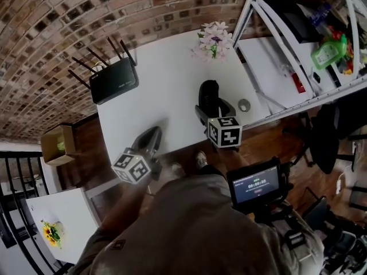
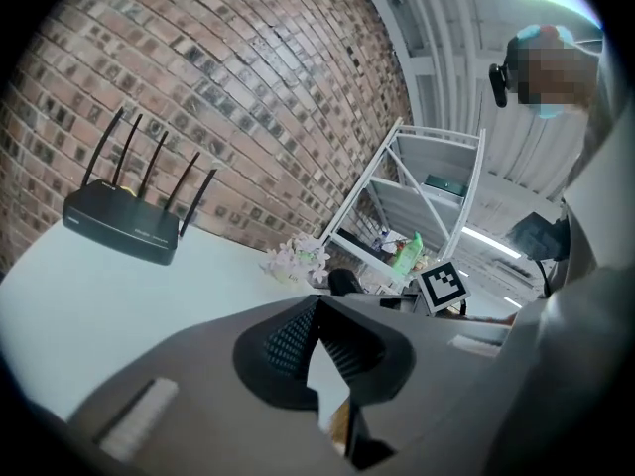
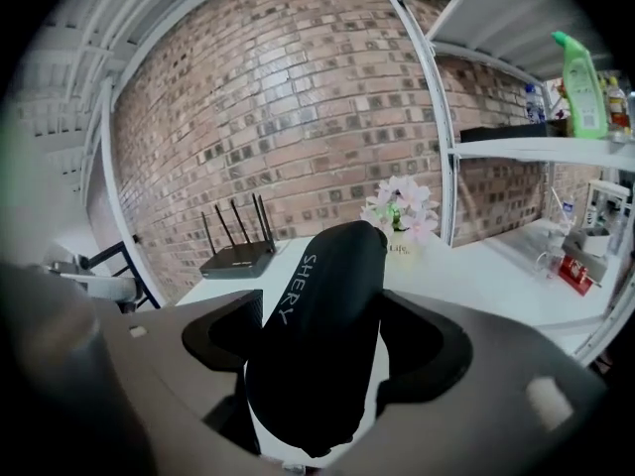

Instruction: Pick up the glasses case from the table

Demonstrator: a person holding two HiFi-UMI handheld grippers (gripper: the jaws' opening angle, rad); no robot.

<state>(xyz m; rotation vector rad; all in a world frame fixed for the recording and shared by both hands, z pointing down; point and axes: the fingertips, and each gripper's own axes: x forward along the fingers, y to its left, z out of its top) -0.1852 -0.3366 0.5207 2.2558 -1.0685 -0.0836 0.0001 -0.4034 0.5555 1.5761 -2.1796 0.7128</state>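
My right gripper (image 3: pixel 319 365) fingers clamp the glasses case (image 3: pixel 322 296) above the counter (image 1: pixel 166 79); I'd hold squeeze, lift level; left gripper (image 2: pixel 319 315) fingers closed, empty.

Gripping with the right, closed and empty on the left.

With the right gripper (image 1: pixel 215 109): clamping a black glasses case (image 3: pixel 317 335) by its long sides between wide-set jaws, pointing forward and down, with the right marker cube (image 1: pixel 225 132) facing up. With the left gripper (image 1: pixel 152 133): pinching nothing, jaw tips met, aiming forward and nearly level, with the left marker cube (image 1: pixel 131 166) just ahead of the blurred left forearm (image 1: pixel 123 208).
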